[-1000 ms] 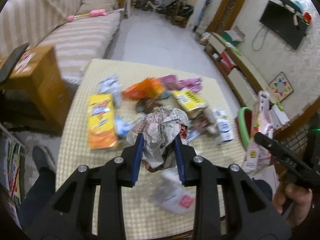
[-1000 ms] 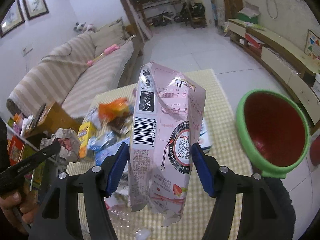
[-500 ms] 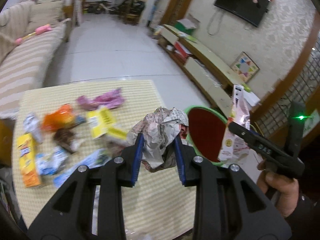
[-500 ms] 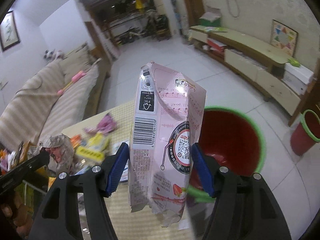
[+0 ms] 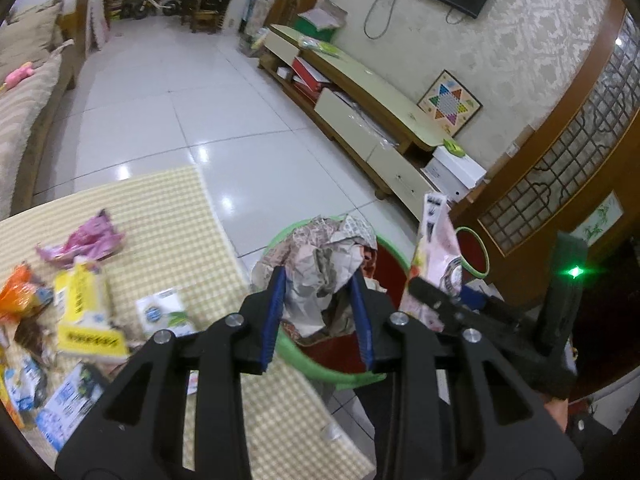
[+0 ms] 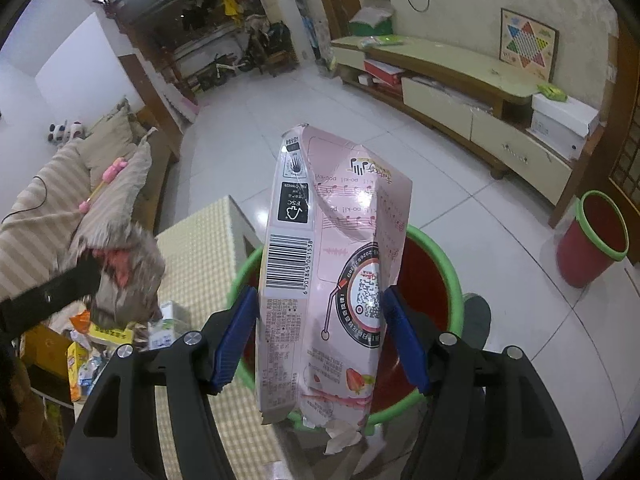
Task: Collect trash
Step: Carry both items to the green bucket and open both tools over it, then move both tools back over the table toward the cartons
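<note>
Both claws were loaded and poised at the bin, so this round of collecting stood at the drop, not yet made. The left claw [image 5: 318, 312] was closed on a crumpled newspaper wad [image 5: 324, 264], its blue pads pressed into the paper on both sides, and the wad hung over the near rim of the red bin with the green rim [image 5: 320, 364], which stood on the floor just off the tabletop's [image 5: 168, 216] right edge. The right claw [image 6: 320, 340] was clamped on a pink carton [image 6: 336, 264], held upright over the bin's mouth. Nothing could be made out inside the bin from either view, so how much had already gone in I could not tell.

Plenty remained on the tabletop: a pink wrapper [image 5: 80, 242] toward the far edge, a yellow box [image 5: 86, 312], an orange packet [image 5: 18, 298] and several smaller cartons and wrappers along the left side and near edge. A second, smaller red bin [image 6: 592, 240] stood well apart by the door.

Compared with a second earlier, both claws had swung away from the middle of the tabletop, where the wad had been held above the pile, to the right edge over the bin. Each kept the same grip on the same item.
</note>
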Action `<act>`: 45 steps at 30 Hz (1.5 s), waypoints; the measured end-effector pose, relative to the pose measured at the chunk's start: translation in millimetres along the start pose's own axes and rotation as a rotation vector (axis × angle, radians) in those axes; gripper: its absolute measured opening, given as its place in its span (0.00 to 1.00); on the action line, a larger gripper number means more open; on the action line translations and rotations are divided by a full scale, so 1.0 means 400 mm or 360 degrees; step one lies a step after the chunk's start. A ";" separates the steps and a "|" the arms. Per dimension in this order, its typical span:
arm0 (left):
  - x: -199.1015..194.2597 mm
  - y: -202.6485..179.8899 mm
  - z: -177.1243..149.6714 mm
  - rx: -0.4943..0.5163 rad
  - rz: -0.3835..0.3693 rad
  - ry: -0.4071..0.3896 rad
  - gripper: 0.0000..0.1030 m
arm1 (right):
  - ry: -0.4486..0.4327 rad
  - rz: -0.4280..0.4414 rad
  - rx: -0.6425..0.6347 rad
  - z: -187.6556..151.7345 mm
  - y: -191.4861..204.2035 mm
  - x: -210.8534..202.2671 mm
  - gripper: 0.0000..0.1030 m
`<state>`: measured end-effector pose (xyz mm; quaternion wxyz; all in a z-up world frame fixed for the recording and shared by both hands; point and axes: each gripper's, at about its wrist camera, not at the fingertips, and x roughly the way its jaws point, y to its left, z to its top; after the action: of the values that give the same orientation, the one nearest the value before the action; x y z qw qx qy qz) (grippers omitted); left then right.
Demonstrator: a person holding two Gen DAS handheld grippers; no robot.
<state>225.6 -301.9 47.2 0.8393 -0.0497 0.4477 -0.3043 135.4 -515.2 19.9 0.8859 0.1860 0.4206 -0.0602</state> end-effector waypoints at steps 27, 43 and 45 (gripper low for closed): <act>-0.036 0.010 0.044 -0.0001 0.0123 -0.0182 0.95 | 0.0010 -0.0019 -0.0187 -0.015 0.038 0.025 0.90; -0.340 0.200 -0.165 -0.0202 0.0372 -0.0244 0.95 | -0.0071 0.0165 -0.0367 -0.098 0.283 -0.081 0.92; -0.372 0.225 -0.187 -0.0210 0.0409 -0.0245 0.95 | -0.0057 0.0171 -0.0393 -0.116 0.321 -0.077 0.92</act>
<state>147.4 -132.3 77.8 0.8981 -0.0703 0.4037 -0.1597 116.0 -380.4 52.8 0.9115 0.0966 0.3982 0.0362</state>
